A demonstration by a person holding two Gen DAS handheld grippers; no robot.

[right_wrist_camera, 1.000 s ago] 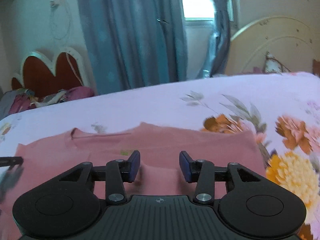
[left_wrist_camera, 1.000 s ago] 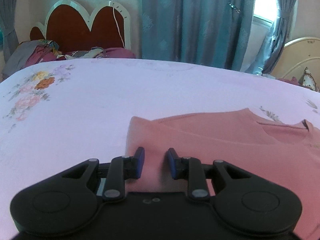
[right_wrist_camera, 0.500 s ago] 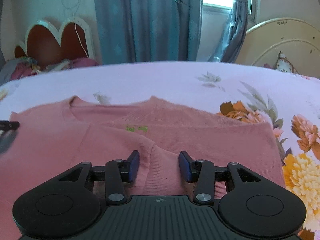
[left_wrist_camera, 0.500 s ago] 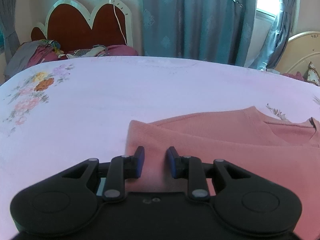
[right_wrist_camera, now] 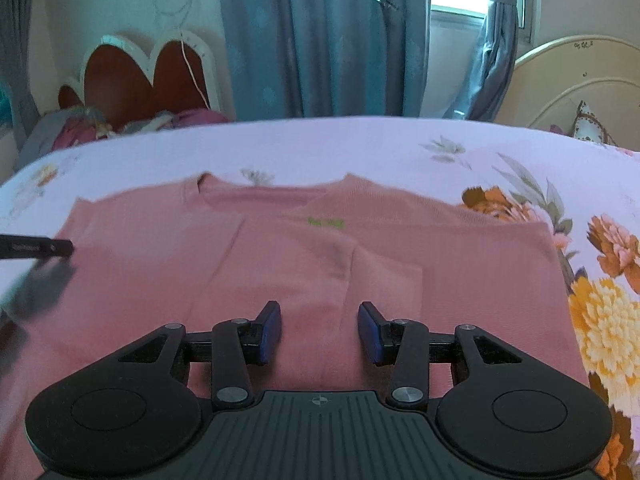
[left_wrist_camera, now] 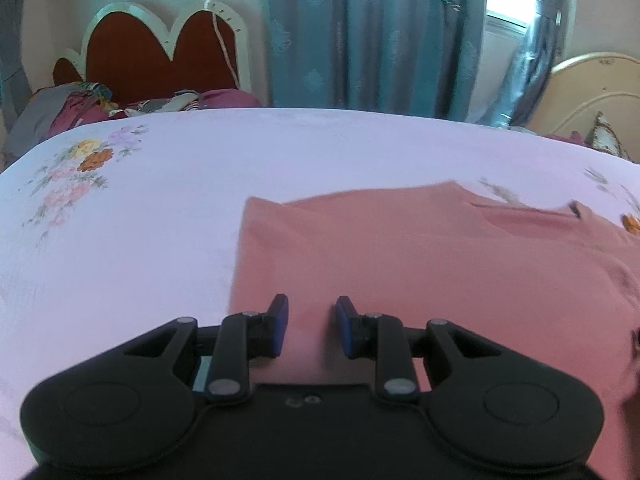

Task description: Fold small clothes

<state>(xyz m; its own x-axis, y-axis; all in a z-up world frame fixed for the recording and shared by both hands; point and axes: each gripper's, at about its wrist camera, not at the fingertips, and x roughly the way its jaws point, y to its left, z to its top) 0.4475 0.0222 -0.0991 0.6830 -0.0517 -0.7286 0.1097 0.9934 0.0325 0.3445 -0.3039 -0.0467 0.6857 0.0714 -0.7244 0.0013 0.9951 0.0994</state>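
Pink shirt (right_wrist_camera: 304, 264) lies flat on the bed (right_wrist_camera: 360, 148), floral sheet, neckline at the far side, sleeves folded in over the front. Left claw (left_wrist_camera: 308, 326) is over the shirt's near left corner, jaws narrow, nothing pinched btwn them. Right claw (right_wrist_camera: 319, 330) is over the near hem, mid-shirt, jaws a bit wider, also empty. Heart-shaped headboard (right_wrist_camera: 136, 76) far left, blue curtains (right_wrist_camera: 320, 36) behind.

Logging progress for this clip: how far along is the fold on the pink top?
Done: pink top lies flat on the floral bedsheet, sleeves apparently folded inward. In hand: nothing; left gripper and right gripper hover open above it. Left: folding the body.
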